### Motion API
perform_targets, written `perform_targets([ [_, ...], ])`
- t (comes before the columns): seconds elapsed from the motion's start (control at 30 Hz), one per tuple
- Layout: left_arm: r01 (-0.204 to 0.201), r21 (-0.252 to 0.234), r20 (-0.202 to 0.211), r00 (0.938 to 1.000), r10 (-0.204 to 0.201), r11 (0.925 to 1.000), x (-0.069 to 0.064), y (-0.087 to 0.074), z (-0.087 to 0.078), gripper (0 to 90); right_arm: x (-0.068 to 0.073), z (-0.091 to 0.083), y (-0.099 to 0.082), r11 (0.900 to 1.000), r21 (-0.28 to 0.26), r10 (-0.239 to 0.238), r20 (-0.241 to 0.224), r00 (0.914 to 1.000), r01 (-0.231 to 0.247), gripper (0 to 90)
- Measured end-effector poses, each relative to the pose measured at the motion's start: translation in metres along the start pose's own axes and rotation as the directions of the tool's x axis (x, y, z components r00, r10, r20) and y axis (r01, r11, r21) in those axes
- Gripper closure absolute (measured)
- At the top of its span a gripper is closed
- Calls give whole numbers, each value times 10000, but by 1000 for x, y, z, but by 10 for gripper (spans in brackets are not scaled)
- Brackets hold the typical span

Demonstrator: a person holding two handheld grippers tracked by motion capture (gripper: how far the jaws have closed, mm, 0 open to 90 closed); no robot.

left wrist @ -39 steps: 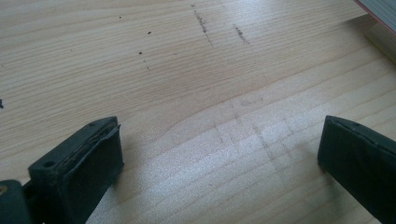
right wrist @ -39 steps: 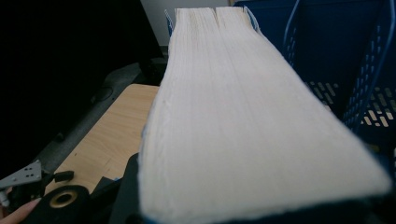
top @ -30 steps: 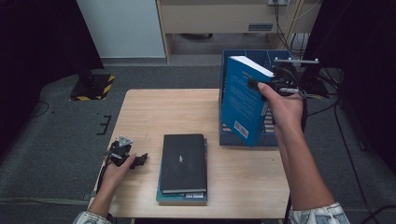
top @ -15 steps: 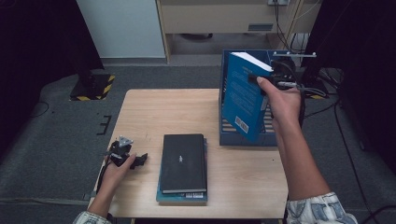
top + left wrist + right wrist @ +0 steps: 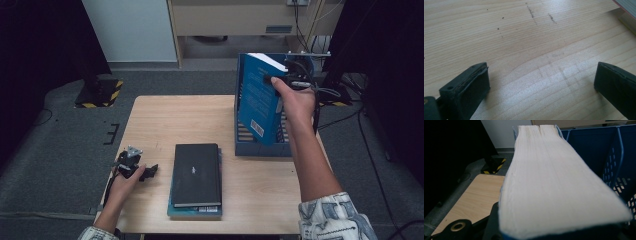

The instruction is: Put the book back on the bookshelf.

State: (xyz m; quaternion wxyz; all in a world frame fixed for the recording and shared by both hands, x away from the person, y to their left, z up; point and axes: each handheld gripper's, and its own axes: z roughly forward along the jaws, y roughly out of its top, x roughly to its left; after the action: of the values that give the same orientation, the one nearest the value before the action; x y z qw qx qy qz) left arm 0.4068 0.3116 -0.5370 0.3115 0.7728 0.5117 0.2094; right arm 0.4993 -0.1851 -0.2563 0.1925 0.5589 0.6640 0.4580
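The thick blue-covered paperback book (image 5: 257,97) stands nearly upright at the far right of the pale wooden table (image 5: 165,120), its long axis running top to bottom with a lean: the upper end tips toward the far side and the lower end, with the white barcode label, sits low inside the blue perforated plastic file rack (image 5: 240,145). The front cover faces left across the table, and the cream page edges (image 5: 554,182) face up and toward the right hand. The right gripper (image 5: 272,80) is clamped on the book's upper part; in the right gripper view the page block runs straight out from between its black jaws, with the rack's blue walls rising to the right of it. The book's lower end is in the rack's near-left compartment; what else the rack holds cannot be told. The left gripper (image 5: 150,171) rests near the table's left front corner in the person's left hand, its jaws spread wide over bare wood with nothing between them. Just beside it, a black flat hardcover book (image 5: 196,174) lies on top of a teal-covered book (image 5: 195,211), their long axes running front to back.
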Motion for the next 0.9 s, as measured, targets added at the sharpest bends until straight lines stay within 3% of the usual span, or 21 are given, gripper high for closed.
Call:
perform_targets([
  [0.33,-7,-1,12,10000,7,10000,0,0,0,0,-5,12,3,10000,-38,72,377,9993,-71,609],
  [0.9,-36,0,50,10000,36,10000,0,0,0,0,6,44,9,9997,-197,156,871,9961,-139,609],
])
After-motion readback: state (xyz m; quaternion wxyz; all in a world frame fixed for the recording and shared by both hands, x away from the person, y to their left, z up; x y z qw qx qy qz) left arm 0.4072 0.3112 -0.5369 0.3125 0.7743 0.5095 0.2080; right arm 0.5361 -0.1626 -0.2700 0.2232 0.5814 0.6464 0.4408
